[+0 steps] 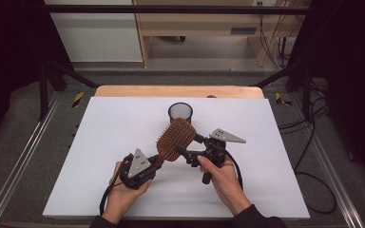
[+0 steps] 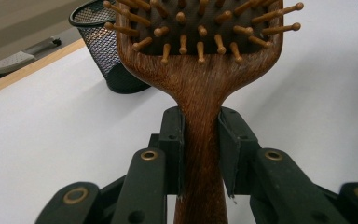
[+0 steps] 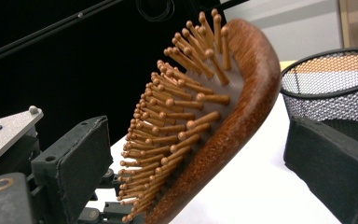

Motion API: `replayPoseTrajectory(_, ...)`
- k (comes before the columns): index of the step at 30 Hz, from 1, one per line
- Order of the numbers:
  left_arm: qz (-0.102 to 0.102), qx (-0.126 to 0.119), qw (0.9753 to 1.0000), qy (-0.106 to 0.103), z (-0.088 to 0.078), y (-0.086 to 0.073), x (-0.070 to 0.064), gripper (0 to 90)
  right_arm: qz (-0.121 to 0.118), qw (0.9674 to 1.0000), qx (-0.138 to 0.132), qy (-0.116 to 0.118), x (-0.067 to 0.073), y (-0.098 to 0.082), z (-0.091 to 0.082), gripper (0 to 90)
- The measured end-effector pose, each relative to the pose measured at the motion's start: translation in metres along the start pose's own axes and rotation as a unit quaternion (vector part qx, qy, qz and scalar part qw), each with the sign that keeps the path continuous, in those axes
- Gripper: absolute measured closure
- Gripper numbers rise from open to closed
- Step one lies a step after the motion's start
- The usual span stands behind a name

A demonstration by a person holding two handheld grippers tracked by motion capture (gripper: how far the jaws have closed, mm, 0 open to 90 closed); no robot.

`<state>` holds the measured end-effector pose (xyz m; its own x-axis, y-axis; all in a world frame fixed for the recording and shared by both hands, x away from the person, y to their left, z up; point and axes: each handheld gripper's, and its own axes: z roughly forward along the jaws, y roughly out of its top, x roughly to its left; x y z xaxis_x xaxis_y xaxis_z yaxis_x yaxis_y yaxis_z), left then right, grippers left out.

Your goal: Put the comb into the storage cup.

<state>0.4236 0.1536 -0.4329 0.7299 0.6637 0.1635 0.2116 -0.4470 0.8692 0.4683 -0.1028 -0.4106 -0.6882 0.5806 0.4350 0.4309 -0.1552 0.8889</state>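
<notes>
Gripping the handle of a wooden paddle hairbrush [image 2: 200,93], the left gripper [image 1: 148,167] held it between both jaws, raised above the white table [image 1: 100,156] with its bristled head slanting up toward the black mesh cup [image 1: 180,112] behind. To the right, the right gripper [image 1: 186,147] stood wide apart, one jaw on either side of the brush head, neither pad pressing on it.
</notes>
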Motion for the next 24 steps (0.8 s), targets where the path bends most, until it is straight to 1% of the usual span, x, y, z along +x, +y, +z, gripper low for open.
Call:
replayPoseTrajectory(3, 0.004, -0.003, 1.0000, -0.002, 0.001, 0.001, -0.004, 72.9, 0.003, 1.0000, 0.002, 0.000, 0.000, -0.003, -0.001, 8.6)
replayPoseTrajectory(5, 0.010, -0.001, 0.9999, -0.003, 0.000, 0.002, -0.006, 72.9, 0.001, 1.0000, 0.004, -0.001, 0.000, -0.005, -0.001, 9.6)
replayPoseTrajectory(10, 0.017, -0.003, 0.9998, -0.005, 0.002, 0.004, -0.011, 72.9, 0.012, 0.9999, 0.001, 0.002, 0.001, -0.005, 0.000, 14.3)
replayPoseTrajectory(18, 0.021, 0.000, 0.9998, -0.005, 0.003, 0.003, -0.013, 72.9, 0.023, 0.9997, -0.002, 0.011, 0.000, -0.005, -0.001, 20.9)
replayPoseTrajectory(24, 0.021, -0.001, 0.9998, -0.006, 0.005, 0.004, -0.015, 72.8, 0.023, 0.9995, -0.004, 0.023, 0.002, -0.005, -0.001, 25.3)
